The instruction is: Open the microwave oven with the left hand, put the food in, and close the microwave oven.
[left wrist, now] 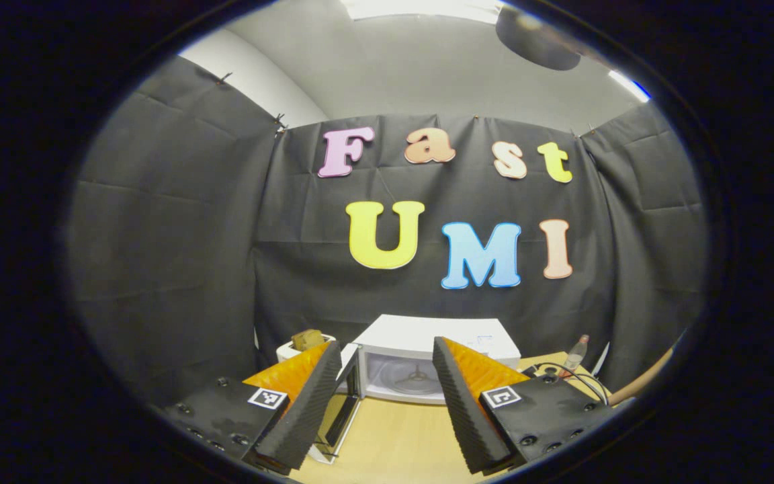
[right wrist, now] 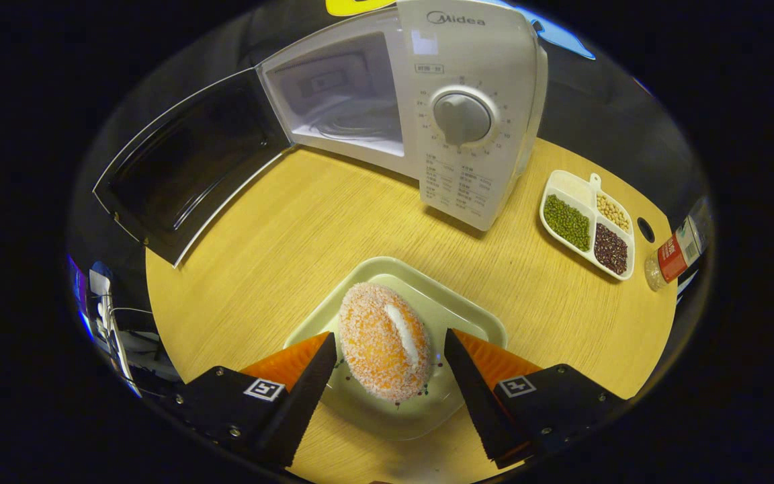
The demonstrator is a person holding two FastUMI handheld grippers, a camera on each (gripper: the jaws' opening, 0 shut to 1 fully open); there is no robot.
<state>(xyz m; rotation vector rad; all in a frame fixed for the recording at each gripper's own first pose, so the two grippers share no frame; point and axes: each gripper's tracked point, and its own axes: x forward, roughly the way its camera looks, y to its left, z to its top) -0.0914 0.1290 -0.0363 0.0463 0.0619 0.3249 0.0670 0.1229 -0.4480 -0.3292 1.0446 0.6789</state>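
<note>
Reaching stage: door open, food not yet lifted; by my reading the putting-in step is starting.
Door (right wrist: 182,165): swung wide to the left of the microwave (right wrist: 474,114), dark inner face toward the table (right wrist: 333,222).
Cavity (right wrist: 340,101): bare, with the turntable faintly visible inside; in the left gripper view it sits far ahead between the fingers.
Left gripper (left wrist: 387,396): released, jaws spread, nothing between them, held back from the microwave front.
Food (right wrist: 383,339): an orange, crumb-coated bun with a white strip, lying on a pale green plate (right wrist: 467,312) near the front edge of the table, well apart from the microwave.
Right gripper (right wrist: 387,383): spread, one finger on each side of the bun; the fingers look just beside it and not pressing, though whether either grazes it I cannot tell.
Bean dish (right wrist: 587,222): three-part tray at far right of the table, with a bottle (right wrist: 676,252) beside it; both off the likely path.
Next move: probably clench gently on the bun, or take the plate rim, then lift and carry it far-left into the cavity, clearing the door edge.
</note>
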